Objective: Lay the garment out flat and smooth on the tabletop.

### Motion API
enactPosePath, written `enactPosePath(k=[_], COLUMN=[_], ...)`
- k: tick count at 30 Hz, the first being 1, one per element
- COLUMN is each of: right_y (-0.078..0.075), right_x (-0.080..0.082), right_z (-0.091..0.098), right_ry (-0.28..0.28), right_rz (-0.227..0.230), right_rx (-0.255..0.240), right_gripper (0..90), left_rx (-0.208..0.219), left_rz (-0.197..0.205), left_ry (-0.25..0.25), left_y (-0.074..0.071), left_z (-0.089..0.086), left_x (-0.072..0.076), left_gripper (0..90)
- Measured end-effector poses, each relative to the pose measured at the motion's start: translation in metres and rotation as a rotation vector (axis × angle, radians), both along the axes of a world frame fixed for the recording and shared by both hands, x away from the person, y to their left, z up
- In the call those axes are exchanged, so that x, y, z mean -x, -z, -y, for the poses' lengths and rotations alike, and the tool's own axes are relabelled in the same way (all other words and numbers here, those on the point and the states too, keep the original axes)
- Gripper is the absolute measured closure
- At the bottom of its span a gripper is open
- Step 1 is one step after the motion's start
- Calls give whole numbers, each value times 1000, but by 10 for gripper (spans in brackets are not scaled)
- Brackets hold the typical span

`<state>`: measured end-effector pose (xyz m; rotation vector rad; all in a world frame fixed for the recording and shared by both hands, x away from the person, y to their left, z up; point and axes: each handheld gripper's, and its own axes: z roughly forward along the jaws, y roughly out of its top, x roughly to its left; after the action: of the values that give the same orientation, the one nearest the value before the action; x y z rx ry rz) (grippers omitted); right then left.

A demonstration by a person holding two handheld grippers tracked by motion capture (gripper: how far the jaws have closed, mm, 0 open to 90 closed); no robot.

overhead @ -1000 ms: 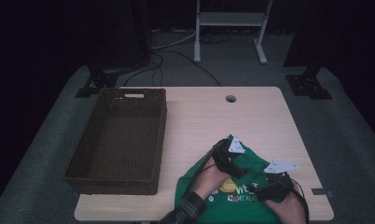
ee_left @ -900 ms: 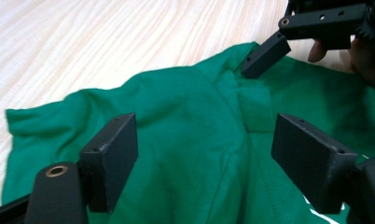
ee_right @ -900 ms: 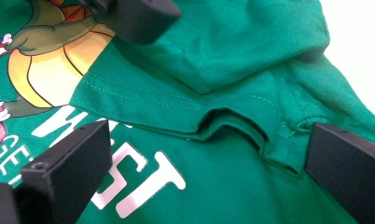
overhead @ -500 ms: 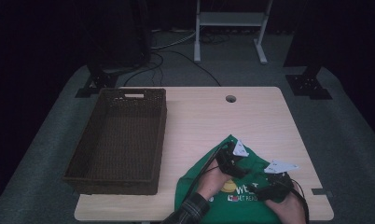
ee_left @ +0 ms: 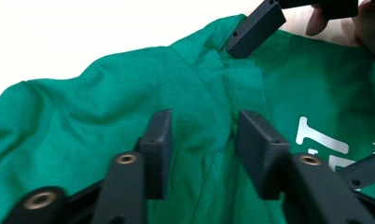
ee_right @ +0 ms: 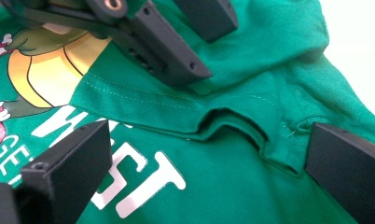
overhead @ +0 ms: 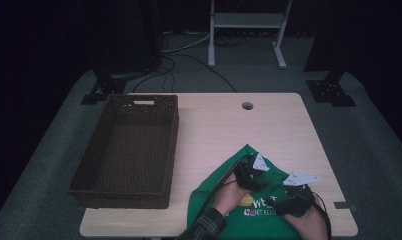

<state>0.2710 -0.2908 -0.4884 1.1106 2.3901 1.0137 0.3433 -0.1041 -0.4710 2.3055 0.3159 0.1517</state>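
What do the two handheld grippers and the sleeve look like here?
Both the left gripper and the right gripper are black, with blocky rectangular jaws on arms with brass-coloured rivets. Each carries a grey three-cornered plate on top and trails a black cable. The left sleeve is dark plaid.

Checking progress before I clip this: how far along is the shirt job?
Early. The green shirt lies crumpled at the table's near edge and the basket holds nothing. The left gripper has just been closing on a fabric fold; the right gripper stands open over the cloth. Everything else remains.
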Motion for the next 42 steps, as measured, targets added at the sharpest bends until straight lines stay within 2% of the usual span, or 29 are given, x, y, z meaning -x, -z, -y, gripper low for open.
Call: enactPosePath(k=[3,7,9,12,16,24,42], right_y=[0,0,0,0,0,0,0], right_x=[0,0,0,0,0,0,0], right_z=[0,0,0,0,0,0,0], right_ry=[0,0,0,-1,-1,-1,-1], right_rz=[0,0,0,2,1,2,1], right_rx=[0,0,0,2,1,2,1], right_gripper=[0,0,0,0,0,0,0], left_rx=[-4,-14,-5,24,39,41,81], left_rz=[-15,-16,-31,-53,-56,-65,-69], left_ry=[3,-12,-20,-30,-35,-36,-74], left_y=[1,0,0,-2,-6,-16,-38], left_z=[1,2,1,-2,-5,-10,-26], left_x=[0,0,-1,-3,-4,-9,-22], left_gripper=[662,810,838,842,842,841,842])
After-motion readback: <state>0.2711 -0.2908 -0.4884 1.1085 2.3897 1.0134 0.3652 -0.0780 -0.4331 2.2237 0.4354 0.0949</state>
